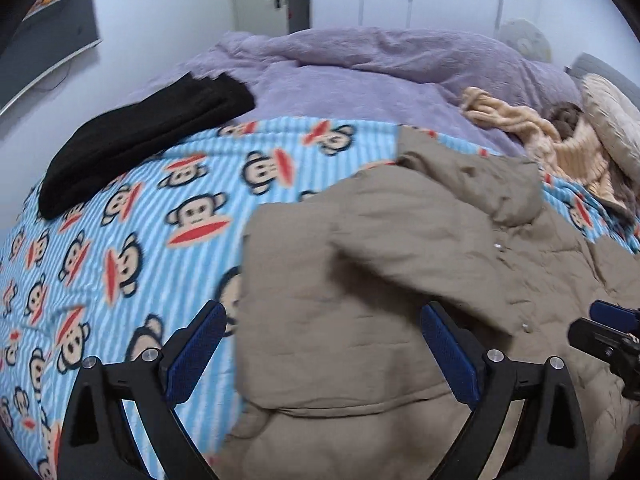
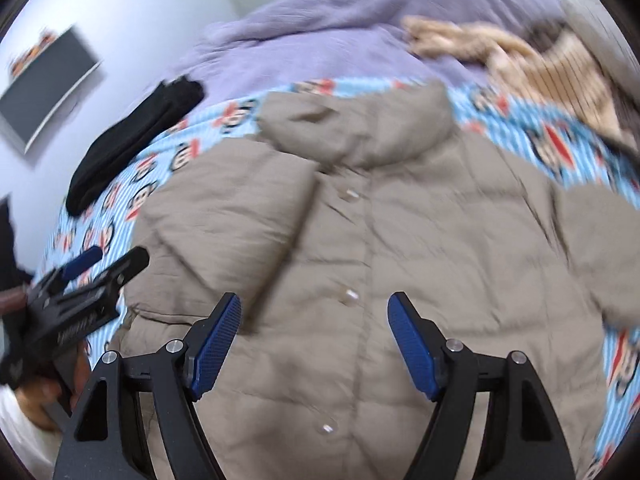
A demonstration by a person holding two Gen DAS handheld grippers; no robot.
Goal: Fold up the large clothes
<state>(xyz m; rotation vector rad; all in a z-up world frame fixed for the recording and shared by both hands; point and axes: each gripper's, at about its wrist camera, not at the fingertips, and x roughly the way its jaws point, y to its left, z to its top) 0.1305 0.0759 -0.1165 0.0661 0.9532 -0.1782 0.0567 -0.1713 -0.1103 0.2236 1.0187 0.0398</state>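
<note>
A big tan puffy coat [image 2: 360, 240] lies flat on a blue striped blanket [image 1: 120, 240] with monkey faces, on the bed. Its snap buttons [image 2: 351, 295] run down the middle, and one sleeve [image 2: 240, 216] is folded across the front. The left gripper [image 1: 322, 348] is spread wide above the coat's left side, holding nothing. The right gripper [image 2: 314, 344] is spread wide too, over the buttons. The left gripper has small white writing, too blurry to read. A black folded cloth [image 1: 140, 136] lies far left, and a purple blanket [image 1: 360, 64] lies at the far end.

The bed's monkey-print sheet [image 1: 120, 240] carries a taupe jacket [image 2: 360, 240], black garment [image 1: 140, 132] and lilac duvet [image 1: 360, 68].
</note>
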